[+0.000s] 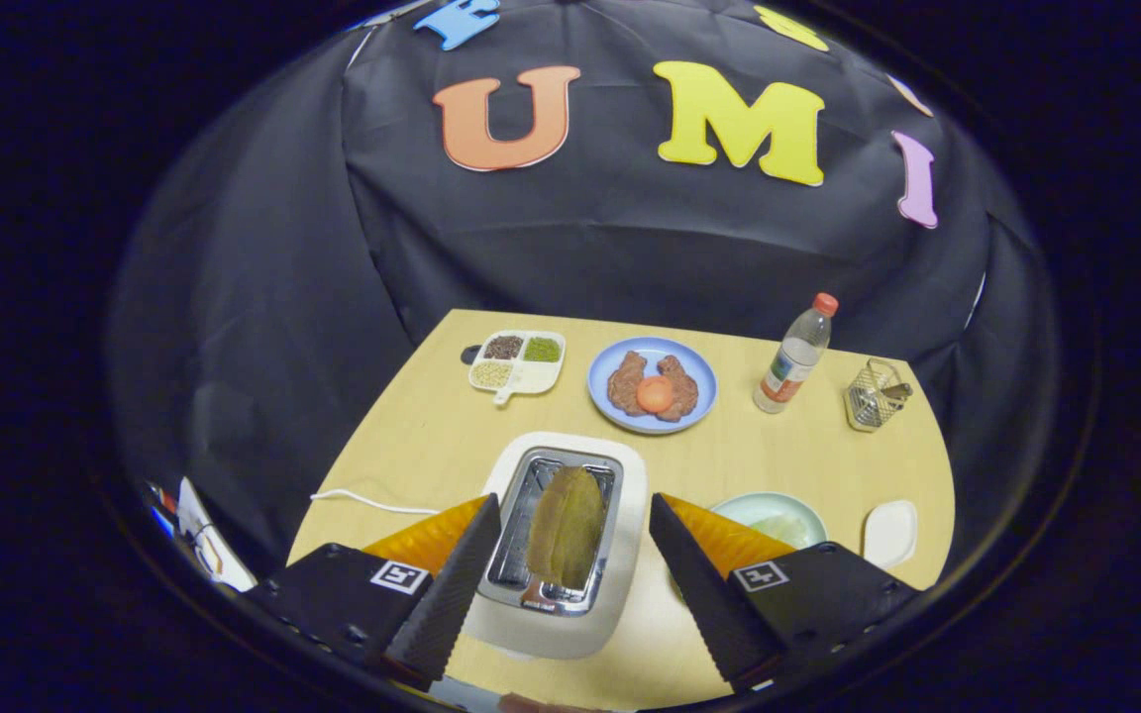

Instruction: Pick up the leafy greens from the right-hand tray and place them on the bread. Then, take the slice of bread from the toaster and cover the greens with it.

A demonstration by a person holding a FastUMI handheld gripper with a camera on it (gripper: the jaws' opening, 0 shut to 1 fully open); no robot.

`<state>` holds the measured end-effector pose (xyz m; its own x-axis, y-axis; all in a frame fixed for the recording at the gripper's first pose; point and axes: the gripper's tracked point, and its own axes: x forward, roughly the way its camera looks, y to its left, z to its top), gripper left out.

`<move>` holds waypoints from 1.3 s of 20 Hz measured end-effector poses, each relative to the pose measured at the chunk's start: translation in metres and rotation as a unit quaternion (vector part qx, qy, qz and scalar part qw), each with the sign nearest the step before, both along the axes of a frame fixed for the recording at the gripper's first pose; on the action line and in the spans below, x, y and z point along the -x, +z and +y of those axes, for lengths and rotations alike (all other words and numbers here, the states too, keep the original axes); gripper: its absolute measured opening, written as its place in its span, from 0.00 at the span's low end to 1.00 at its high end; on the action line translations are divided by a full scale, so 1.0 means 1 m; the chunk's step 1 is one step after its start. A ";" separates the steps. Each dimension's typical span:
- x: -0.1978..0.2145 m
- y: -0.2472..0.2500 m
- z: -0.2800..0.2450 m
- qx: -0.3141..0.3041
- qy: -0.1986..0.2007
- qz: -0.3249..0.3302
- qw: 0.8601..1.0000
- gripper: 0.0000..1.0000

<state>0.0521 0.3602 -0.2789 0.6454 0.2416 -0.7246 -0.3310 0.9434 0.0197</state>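
Note:
A white toaster with a metal top lies directly below my gripper, which is open with one finger on each side of it. An olive-brown slice stands upright in the toaster's slot, between the fingers and touching neither. To the right of the right finger, a pale green plate holds pale leafy greens, partly hidden by that finger. Beyond the toaster, a blue plate carries two brown pieces with an orange-red round piece between them.
A divided white tray of grains stands at the table's far left. A plastic bottle with a red cap and a wire basket stand far right. A small white dish lies beside the green plate. A white cable runs left of the toaster.

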 end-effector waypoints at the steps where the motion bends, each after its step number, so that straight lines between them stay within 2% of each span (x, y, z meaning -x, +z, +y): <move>1: -0.005 -0.007 0.002 0.009 -0.010 0.001 1.000 0.95; 6: -0.024 -0.033 -0.001 0.063 -0.056 0.005 0.996 0.80; 7: -0.025 -0.038 0.003 0.066 -0.058 0.009 0.996 0.77; 8: -0.026 -0.041 0.005 0.068 -0.057 0.010 0.996 0.70; 10: -0.027 -0.047 0.000 0.082 -0.063 0.020 0.994 0.67; 14: -0.024 -0.063 -0.002 0.079 -0.080 0.053 0.992 0.38; 15: -0.024 -0.063 -0.005 0.078 -0.084 0.056 0.992 0.34; 16: -0.023 -0.062 -0.006 0.074 -0.089 0.058 0.992 0.22; 17: -0.021 -0.060 -0.006 0.072 -0.089 0.059 0.992 0.19; 19: -0.018 -0.051 -0.007 0.067 -0.085 0.056 0.993 0.15; 26: -0.008 0.009 -0.019 0.020 -0.075 0.032 0.996 0.15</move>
<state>0.0605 0.3408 -0.2699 0.6240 0.1166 -0.7726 -0.1855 0.9827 -0.0015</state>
